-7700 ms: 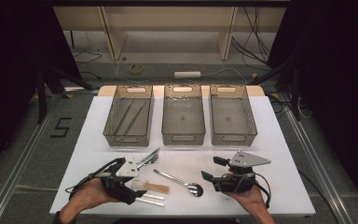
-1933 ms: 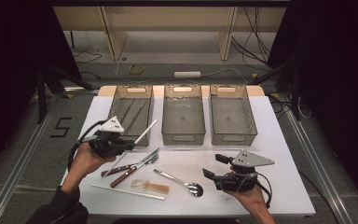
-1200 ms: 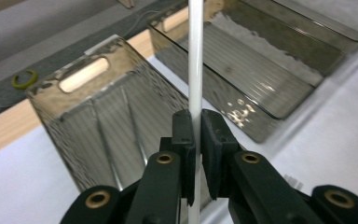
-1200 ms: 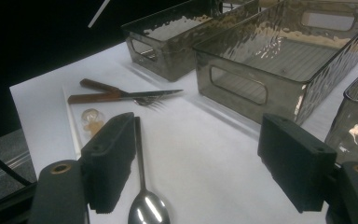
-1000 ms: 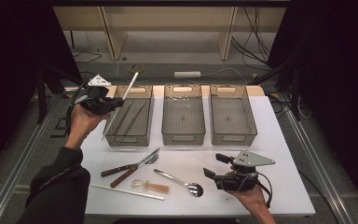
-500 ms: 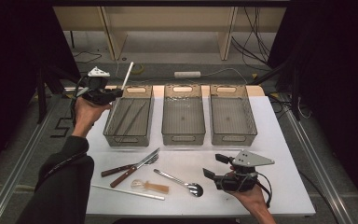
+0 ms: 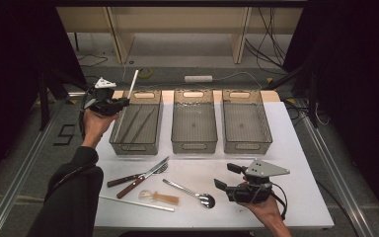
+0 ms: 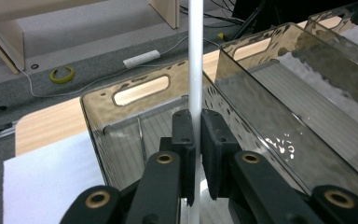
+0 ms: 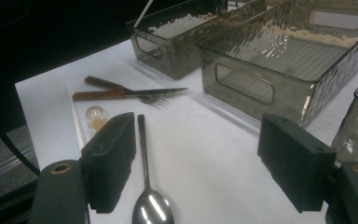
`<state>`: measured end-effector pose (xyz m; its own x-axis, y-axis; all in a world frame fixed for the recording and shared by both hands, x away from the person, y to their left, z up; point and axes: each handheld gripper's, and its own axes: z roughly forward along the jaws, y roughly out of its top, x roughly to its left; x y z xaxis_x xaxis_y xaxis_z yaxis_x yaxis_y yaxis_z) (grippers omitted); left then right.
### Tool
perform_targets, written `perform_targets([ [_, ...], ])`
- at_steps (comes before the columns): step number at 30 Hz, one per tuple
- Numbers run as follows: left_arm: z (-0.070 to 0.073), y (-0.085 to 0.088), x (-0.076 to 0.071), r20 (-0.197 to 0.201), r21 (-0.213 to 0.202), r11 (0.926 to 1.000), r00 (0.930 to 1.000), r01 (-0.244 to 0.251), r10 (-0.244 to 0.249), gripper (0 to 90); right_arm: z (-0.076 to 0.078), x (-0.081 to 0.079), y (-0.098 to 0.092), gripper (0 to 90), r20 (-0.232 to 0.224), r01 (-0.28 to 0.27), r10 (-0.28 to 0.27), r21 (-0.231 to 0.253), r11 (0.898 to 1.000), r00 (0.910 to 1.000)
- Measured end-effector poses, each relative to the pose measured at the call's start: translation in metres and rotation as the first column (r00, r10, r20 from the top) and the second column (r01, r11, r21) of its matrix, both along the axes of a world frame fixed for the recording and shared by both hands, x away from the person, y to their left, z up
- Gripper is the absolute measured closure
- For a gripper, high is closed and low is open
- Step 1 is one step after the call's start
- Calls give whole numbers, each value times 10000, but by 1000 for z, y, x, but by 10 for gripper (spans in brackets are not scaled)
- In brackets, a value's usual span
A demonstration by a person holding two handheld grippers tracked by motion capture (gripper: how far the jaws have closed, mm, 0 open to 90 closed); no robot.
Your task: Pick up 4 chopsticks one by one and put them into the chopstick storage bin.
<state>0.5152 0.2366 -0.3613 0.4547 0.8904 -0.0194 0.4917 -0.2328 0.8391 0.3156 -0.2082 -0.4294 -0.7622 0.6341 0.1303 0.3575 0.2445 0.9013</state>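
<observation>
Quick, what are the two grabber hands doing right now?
Left gripper: shut on the white stick, over the left bin.
Right gripper: open, holding nothing, above the spoon.

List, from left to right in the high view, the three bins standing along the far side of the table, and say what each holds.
Left bin, with thin sticks inside and the left gripper holding a white stick at its far end → middle bin, bare → right bin, bare.

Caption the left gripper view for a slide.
Left tongs clamp a white stick upright above the smoky bin.
</observation>
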Motion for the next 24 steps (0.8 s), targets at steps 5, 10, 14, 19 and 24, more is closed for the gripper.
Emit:
perform_targets([
  [5, -8, -1, 1, 25, -84, 9999, 10000, -81, 81, 835, 0, 0, 0, 289, -2, -14, 14, 23, 10000, 10000],
  [10, -16, -2, 1, 17, -48, 9999, 9999, -125, 125, 834, 0, -1, 1, 290, -12, -44, 44, -12, 10000, 10000],
  [14, -27, -3, 1, -67, -36, 9998, 9998, -190, 190, 833, -1, 0, 1, 290, -30, -57, 57, -37, 10000, 10000],
  [19, -39, -1, 2, -217, -114, 9991, 9989, -408, 406, 824, -1, 0, 1, 291, -33, -80, 79, -67, 9999, 10000],
  [24, -43, -3, 2, -431, -175, 9977, 9970, -651, 643, 736, -2, 1, 0, 293, -101, -56, 56, -13, 10000, 9999],
])
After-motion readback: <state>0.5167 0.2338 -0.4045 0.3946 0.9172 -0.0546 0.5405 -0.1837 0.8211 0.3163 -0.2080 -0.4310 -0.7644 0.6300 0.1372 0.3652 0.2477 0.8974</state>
